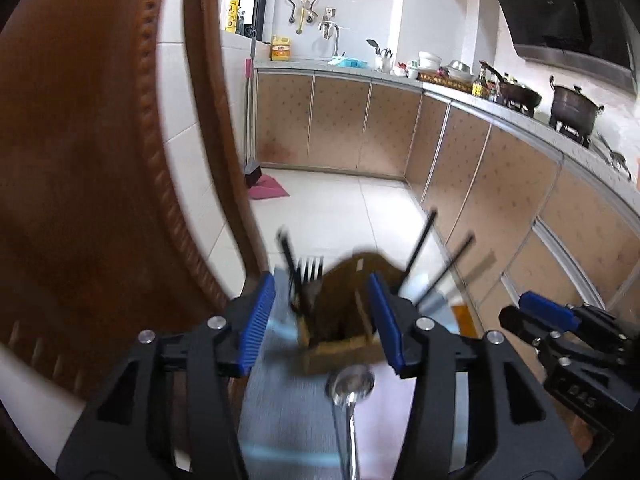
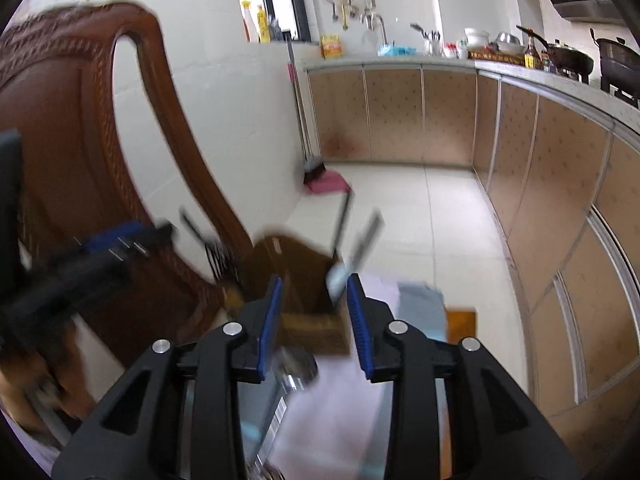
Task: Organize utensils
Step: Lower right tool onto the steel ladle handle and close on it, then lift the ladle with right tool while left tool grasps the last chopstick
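Observation:
A wooden utensil holder [image 1: 340, 320] stands at the table's far edge. It holds a fork [image 1: 310, 276], tines up, and black chopsticks [image 1: 420, 248] leaning right. A metal spoon [image 1: 352, 384] lies on the cloth in front of it, bowl toward the holder. My left gripper [image 1: 320, 284] is open just short of the holder, above the spoon, with nothing between its pads. My right gripper [image 1: 536, 312] hovers at the right. In the right wrist view, which is blurred, the right gripper [image 2: 314, 284] is open before the holder [image 2: 304, 280], over the spoon [image 2: 298, 364]. The left gripper [image 2: 120, 240] is at the left.
A carved wooden chair back [image 1: 100, 160] rises close on the left. The table carries a pale blue and white cloth [image 1: 288, 420]. Beyond are a tiled floor, a broom with a pink dustpan [image 1: 266, 188], and a counter [image 1: 460, 92] with pots and dishes along the right.

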`<state>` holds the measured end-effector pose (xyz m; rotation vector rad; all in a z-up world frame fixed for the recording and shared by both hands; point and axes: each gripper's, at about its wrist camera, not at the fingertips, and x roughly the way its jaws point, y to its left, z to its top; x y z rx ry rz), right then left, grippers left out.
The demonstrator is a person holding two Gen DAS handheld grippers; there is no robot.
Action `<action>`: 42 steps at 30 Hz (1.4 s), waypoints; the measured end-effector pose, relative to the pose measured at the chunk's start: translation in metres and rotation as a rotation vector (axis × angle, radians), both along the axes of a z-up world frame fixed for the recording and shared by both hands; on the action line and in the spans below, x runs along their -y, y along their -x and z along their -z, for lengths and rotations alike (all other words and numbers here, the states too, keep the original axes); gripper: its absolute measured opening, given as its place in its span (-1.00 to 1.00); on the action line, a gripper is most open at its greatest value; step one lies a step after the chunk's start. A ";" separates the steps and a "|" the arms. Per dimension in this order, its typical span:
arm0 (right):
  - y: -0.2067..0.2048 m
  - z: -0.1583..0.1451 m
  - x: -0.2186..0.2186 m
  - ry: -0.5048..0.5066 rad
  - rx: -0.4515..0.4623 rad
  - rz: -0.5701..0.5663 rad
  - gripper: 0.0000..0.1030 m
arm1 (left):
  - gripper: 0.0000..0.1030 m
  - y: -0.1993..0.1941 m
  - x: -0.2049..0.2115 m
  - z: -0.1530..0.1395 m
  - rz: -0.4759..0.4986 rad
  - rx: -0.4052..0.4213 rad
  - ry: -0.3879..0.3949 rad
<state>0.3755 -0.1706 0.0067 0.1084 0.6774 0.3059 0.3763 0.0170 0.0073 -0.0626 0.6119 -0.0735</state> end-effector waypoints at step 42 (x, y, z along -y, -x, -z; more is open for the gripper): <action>0.061 0.219 0.021 -0.028 -0.592 0.121 -0.80 | -0.24 0.055 0.041 0.239 0.077 -0.587 0.041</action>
